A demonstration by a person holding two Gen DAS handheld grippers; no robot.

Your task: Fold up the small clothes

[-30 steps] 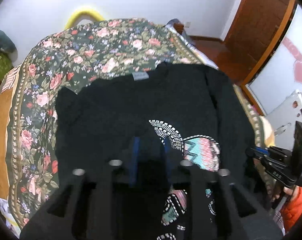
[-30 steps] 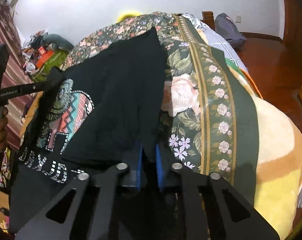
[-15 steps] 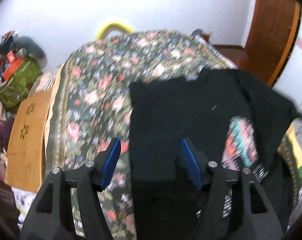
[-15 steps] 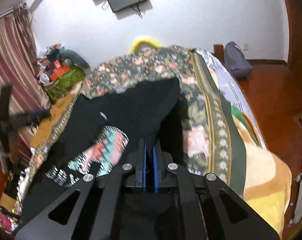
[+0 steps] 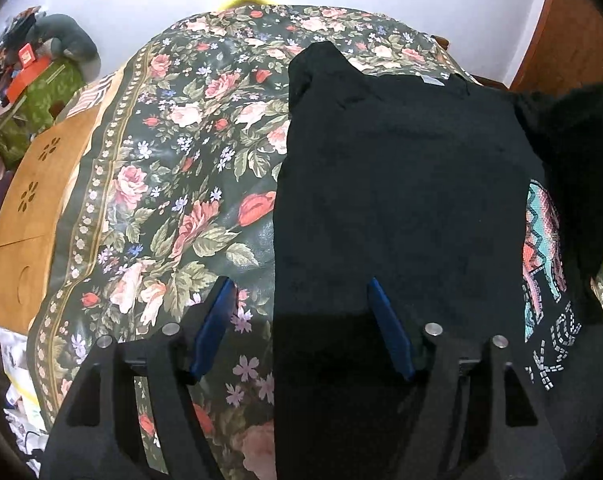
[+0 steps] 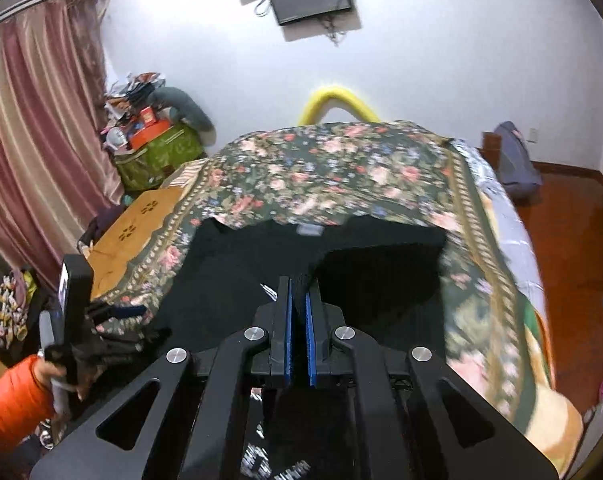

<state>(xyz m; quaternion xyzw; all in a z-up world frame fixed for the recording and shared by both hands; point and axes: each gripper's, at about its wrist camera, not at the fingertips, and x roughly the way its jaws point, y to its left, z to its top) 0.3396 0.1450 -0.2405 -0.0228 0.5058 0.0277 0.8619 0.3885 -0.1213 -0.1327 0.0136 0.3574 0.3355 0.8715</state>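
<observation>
One black knit shirt | matte, half-folded | floral quilt

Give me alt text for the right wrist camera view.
The right gripper is shut on a fold of the black shirt, lifting it above a floral bedspread. The left gripper, held by an orange-sleeved arm, shows at lower left.

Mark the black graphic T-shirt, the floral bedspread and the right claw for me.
Black graphic T-shirt (image 5: 401,200), left wrist view: plain folded-over panel.
Floral bedspread (image 5: 181,184), left wrist view: bare rose print.
Right claw (image 6: 299,294), right wrist view: between fingertips, shut on black fabric.
</observation>
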